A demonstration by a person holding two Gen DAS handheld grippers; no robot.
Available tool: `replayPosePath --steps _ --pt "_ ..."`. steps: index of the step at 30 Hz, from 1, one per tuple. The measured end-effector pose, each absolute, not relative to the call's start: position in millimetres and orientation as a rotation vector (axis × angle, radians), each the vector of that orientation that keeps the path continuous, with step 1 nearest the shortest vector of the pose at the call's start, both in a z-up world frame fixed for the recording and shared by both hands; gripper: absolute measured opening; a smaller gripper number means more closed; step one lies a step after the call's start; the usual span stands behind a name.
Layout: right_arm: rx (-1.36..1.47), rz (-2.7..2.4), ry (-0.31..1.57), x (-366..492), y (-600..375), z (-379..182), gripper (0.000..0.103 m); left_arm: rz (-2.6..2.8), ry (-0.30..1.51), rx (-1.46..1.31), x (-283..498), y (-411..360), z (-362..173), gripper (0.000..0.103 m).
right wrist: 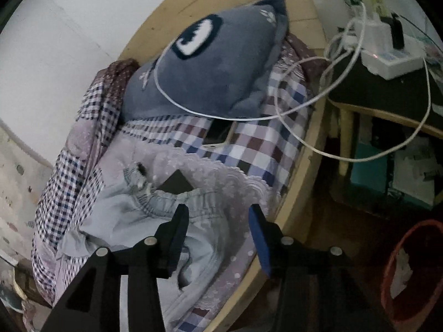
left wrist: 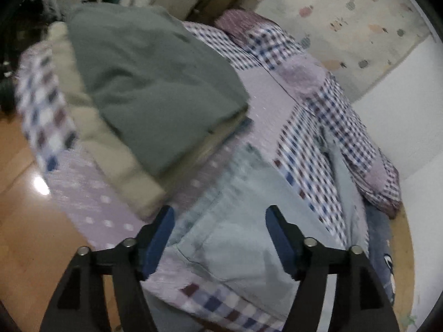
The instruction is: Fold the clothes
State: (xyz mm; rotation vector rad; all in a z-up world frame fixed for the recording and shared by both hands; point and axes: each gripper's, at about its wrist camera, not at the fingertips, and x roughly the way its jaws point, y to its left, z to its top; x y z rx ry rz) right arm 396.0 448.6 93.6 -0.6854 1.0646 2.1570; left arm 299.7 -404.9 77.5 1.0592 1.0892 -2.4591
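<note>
Both tools released, gripping nothing: left tool [left wrist: 220,238], right tool [right wrist: 218,238]. Pale shorts [left wrist: 243,221] lie crumpled on bed [left wrist: 265,91], lower centre both views. Risks we see: right pinches lace sheet [right wrist: 221,177] w/ waistband; cable [right wrist: 290,110] upper centre snags.

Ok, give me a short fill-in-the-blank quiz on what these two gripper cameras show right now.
1. The folded olive-green garment lies on top of a ____ folded garment.
2. Both grippers, left gripper and right gripper, have their jaws ____.
3. A white ____ loops across the grey plush pillow.

Missing words: beige; open; cable
</note>
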Motion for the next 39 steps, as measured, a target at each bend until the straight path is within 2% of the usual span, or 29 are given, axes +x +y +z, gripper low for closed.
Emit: replayPosePath --steps 3,8,13,18,26,29,31,33,37,39 --pt "-0.693 2.231 1.046 381.6 434.4 98.6 0.049 -2.512 1.071 0.996 304.6 -409.5 92.1 0.074" --pt "-0.749 2.401 0.957 343.0 394.4 110.5 0.051 -2.67 1.078 0.835 291.1 -395.9 130.3 0.083" --pt "-0.849 2.617 0.819 291.9 338.4 117.9 0.06 -2.811 1.122 0.804 250.9 -364.0 159.2 0.085" --pt "-0.983 2.862 0.621 222.2 272.9 118.4 0.063 -2.973 1.157 0.872 189.1 -299.6 166.8 0.087" --pt "-1.219 3.161 0.233 83.2 181.5 117.0 0.067 -3.198 1.109 1.04 83.2 -178.5 142.6 0.087" --pt "-1.379 3.261 0.29 17.3 168.7 105.1 0.065 -3.217 1.132 1.112 47.0 -154.3 117.6 0.087" --pt "-1.456 3.245 0.343 -28.6 166.5 94.8 0.065 -3.217 1.151 1.173 28.1 -147.6 99.3 0.087" --pt "-1.531 3.172 0.315 -72.6 161.8 80.4 0.065 -3.221 1.185 1.208 17.2 -147.0 80.9 0.087" --pt "-1.649 3.007 0.068 -142.0 141.2 43.6 0.065 -3.15 1.216 1.303 5.1 -153.6 47.5 0.087" --pt "-1.676 2.946 0.015 -167.7 139.3 25.2 0.065 -3.125 1.249 1.305 -0.4 -157.8 38.8 0.087"
